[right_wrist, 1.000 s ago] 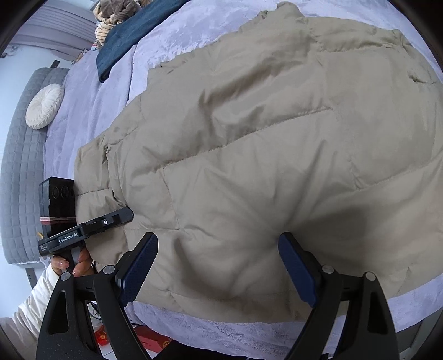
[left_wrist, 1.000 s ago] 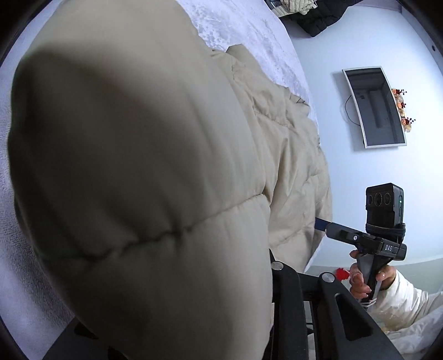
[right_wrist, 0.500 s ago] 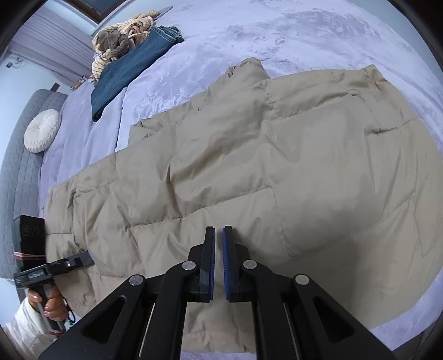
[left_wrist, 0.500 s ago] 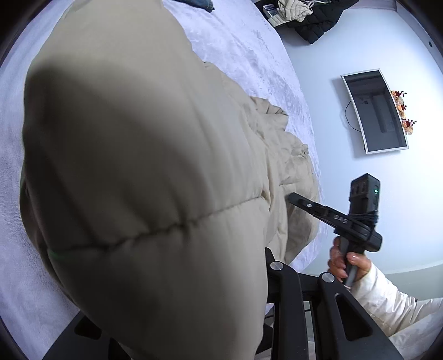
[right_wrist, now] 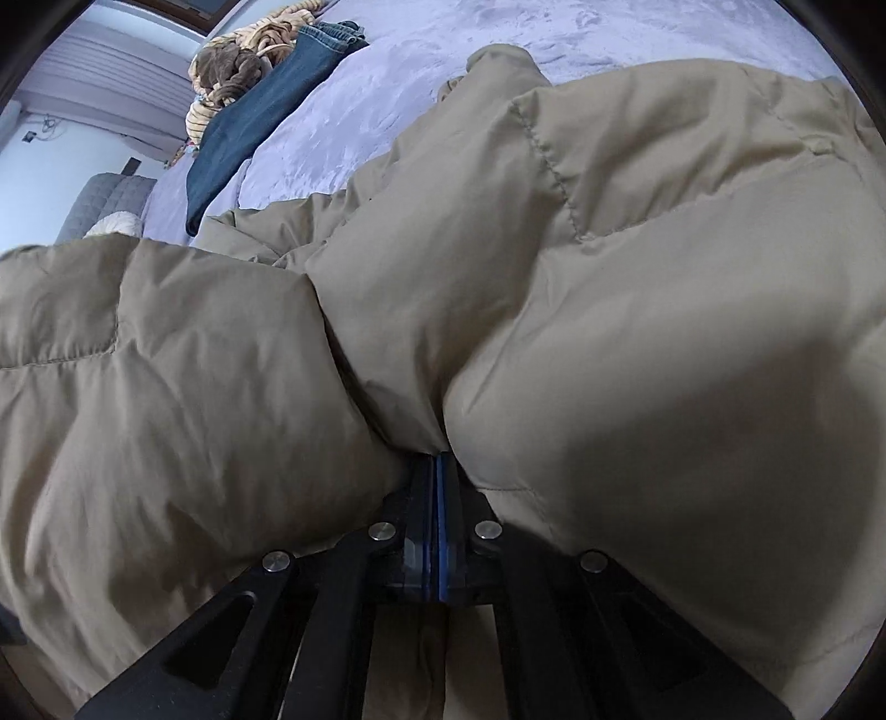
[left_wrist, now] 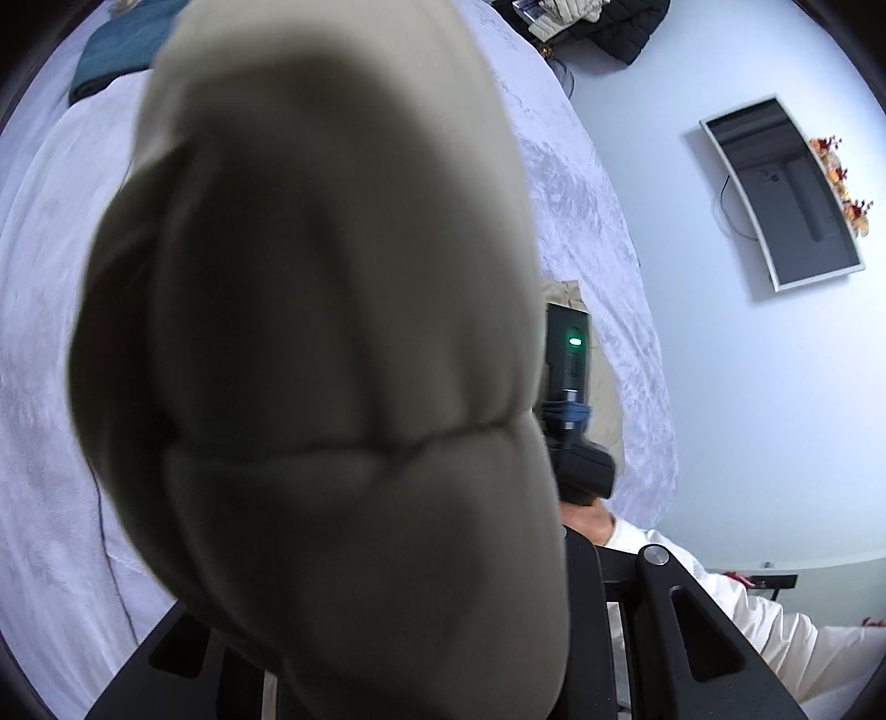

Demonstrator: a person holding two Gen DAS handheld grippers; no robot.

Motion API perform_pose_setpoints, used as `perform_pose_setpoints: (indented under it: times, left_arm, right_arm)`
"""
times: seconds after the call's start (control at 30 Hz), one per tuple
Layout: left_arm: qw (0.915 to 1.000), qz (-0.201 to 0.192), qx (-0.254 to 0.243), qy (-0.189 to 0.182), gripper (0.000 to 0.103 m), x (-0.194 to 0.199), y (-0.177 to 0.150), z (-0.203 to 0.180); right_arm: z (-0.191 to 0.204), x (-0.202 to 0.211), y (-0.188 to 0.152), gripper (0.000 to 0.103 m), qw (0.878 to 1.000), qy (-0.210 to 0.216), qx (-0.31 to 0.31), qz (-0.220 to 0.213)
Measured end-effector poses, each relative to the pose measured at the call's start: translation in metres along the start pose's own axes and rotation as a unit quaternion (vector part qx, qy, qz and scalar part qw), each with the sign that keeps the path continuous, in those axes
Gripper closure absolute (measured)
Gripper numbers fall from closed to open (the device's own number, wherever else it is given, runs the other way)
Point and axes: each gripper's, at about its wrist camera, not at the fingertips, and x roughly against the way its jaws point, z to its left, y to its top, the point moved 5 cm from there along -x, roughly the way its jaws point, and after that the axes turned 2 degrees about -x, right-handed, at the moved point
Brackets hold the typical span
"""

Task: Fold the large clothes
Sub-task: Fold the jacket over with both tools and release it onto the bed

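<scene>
My right gripper [right_wrist: 434,471] is pressed together on a fold of the beige puffer jacket [right_wrist: 637,310], the blue-lined fingers [right_wrist: 441,487] almost meeting with the fabric pinched between them. The jacket bulges up on both sides of the pinch: one quilted panel swells to the left of my gripper, a bigger one to the right, and a ridge of cloth runs straight ahead from the fingertips. Beyond that ridge the jacket lies across the lavender bedspread [right_wrist: 443,39]. Far ahead and to the left of my right gripper, a pair of folded blue jeans [right_wrist: 266,105] lies on the bed, with a striped tan and brown bundle [right_wrist: 238,61] just past it.

From my left wrist, a big lump of the same jacket [left_wrist: 332,343] fills the middle of the view, right in front of the camera and blurred, with a stitched seam running across it. It covers the fingertips of my left gripper [left_wrist: 432,637], so I cannot tell whether that gripper is spread or clamped; only the black arms show below the cloth. To the right of the lump I see my other handheld unit [left_wrist: 573,399], black with a green light lit, and a white sleeve [left_wrist: 720,603] below it. The bed [left_wrist: 587,210] stretches ahead, and on the wall to the right hangs a white-framed screen [left_wrist: 786,194].
</scene>
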Motion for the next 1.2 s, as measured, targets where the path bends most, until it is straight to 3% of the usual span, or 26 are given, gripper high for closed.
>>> perform_pose_setpoints:
  times: [0.13,0.27,0.3,0.33,0.47,0.7,0.77,0.83,1.0,1.03,1.13,1.2]
  left_arm:
    - [0.9994,0.017,-0.022,0.02,0.071,-0.012,0.009,-0.045]
    - [0.9982,0.035,-0.033,0.035,0.071,-0.025,0.017,-0.075]
    - [0.9979,0.041,-0.034,0.036,0.065,-0.029,0.019,-0.082]
    - [0.9981,0.045,-0.032,0.027,0.053,-0.032,0.02,-0.089]
    - [0.9973,0.059,-0.04,-0.016,0.035,-0.048,0.023,-0.12]
    - [0.9854,0.09,-0.059,-0.132,0.035,-0.104,0.019,-0.153]
    - [0.9853,0.09,-0.058,-0.133,0.035,-0.122,0.017,-0.158]
    - [0.9863,0.09,-0.054,-0.128,0.035,-0.154,0.052,-0.158]
    - [0.9903,0.078,-0.057,-0.1,0.035,-0.186,0.046,-0.163]
    - [0.9909,0.076,-0.061,-0.094,0.035,-0.184,0.046,-0.159]
    - [0.9928,0.065,-0.071,-0.072,0.035,-0.18,0.043,-0.166]
    - [0.994,0.055,-0.073,-0.06,0.035,-0.184,0.047,-0.162]
  right_arm:
    - [-0.006,0.011,0.002,0.103,0.999,0.036,-0.012,0.023]
    - [-0.026,0.049,-0.004,0.103,0.998,0.06,-0.017,0.018]
    - [-0.034,0.061,-0.007,0.103,0.997,0.066,-0.022,0.014]
    - [-0.042,0.072,-0.011,0.103,0.997,0.069,-0.028,0.01]
    - [-0.076,0.105,-0.027,0.103,0.996,0.075,-0.056,-0.006]
    - [-0.132,0.139,-0.05,0.103,0.991,0.079,-0.104,-0.025]
    - [-0.144,0.149,-0.055,0.1,0.99,0.076,-0.114,-0.029]
    - [-0.156,0.16,-0.06,0.1,0.99,0.07,-0.12,-0.034]
    - [-0.174,0.197,-0.066,0.099,0.986,0.08,-0.132,-0.055]
    - [-0.176,0.204,-0.065,0.09,0.985,0.091,-0.134,-0.061]
    - [-0.179,0.223,-0.064,0.028,0.975,0.142,-0.147,-0.081]
    - [-0.174,0.228,-0.062,0.027,0.967,0.186,-0.154,-0.077]
